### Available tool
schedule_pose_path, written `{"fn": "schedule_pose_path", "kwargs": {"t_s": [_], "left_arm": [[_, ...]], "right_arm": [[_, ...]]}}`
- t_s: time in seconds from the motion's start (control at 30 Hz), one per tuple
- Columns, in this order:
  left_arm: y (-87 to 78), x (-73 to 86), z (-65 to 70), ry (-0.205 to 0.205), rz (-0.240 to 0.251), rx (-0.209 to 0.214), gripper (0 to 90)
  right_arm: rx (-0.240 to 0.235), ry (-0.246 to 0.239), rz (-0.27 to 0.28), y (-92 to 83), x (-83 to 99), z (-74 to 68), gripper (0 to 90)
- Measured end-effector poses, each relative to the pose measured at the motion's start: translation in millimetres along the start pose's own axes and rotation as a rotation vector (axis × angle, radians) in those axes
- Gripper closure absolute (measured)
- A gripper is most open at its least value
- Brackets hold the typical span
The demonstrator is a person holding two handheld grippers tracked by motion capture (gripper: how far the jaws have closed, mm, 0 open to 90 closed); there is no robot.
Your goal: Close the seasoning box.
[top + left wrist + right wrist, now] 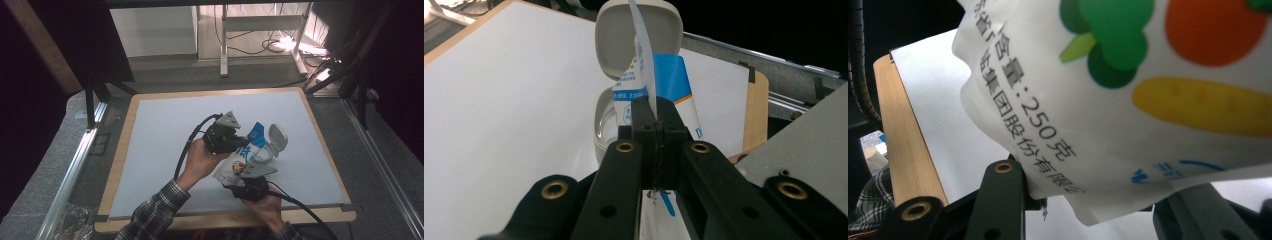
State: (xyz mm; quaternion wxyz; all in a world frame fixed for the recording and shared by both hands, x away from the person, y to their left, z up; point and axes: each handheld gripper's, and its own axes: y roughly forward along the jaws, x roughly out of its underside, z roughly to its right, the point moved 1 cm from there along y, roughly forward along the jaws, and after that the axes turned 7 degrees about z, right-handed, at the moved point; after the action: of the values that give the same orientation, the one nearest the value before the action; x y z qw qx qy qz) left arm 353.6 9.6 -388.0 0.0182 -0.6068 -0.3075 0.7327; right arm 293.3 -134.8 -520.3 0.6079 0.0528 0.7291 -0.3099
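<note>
- A white plastic pouch with a blue top band and printed vegetables (243,159) is held up off the bench (165,130) between the two grippers, near the middle of the white mat
- The left gripper (239,141) is seen with its jaws brought together, clamped on the thin upper edge of the pouch (650,75); in the left gripper view the film stands on edge out of the closed jaws
- The right gripper (248,176) is set at the lower part of the pouch (1128,100), with its jaws standing part way apart on either side of the bulging bottom; a light grip on the pouch is judged likely, though actual pad contact cannot be made out
- Just beyond the pouch, a pale grey hinged plastic box (274,142) stands on the bench with its lid thrown back (639,37)
- As a judgement, the lifting and two-sided grip are done, and the lid is already open; what seems left is to open or tip the pouch toward the box
- Whether the top of the pouch is torn or sealed cannot be told
- The inside of the box is mostly hidden behind the pouch, so any contents cannot be seen
- The pouch is cut off at the top and right edges of the right gripper view, and its print is only partly legible
</note>
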Motion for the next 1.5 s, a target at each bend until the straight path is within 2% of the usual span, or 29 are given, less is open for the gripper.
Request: {"fn": "schedule_pose_path", "kwargs": {"t_s": [0.53,0.77,1.5], "left_arm": [[12.5,-6.4,-3.3,0.004,-0.029,0.002,89.4],[16.6,-8.7,-4.0,0.001,-0.038,-0.001,89.3],[28.3,-12.5,-11.8,-0.012,-0.071,-0.014,89.3]], "right_arm": [[-0.051,0.05,0.014,-0.8,-1.4,3.8,61.7],[-0.054,0.042,0.019,-1.2,-2.6,5.7,61.9],[-0.096,0.059,0.033,-1.7,-6.2,8.1,62.3]]}}
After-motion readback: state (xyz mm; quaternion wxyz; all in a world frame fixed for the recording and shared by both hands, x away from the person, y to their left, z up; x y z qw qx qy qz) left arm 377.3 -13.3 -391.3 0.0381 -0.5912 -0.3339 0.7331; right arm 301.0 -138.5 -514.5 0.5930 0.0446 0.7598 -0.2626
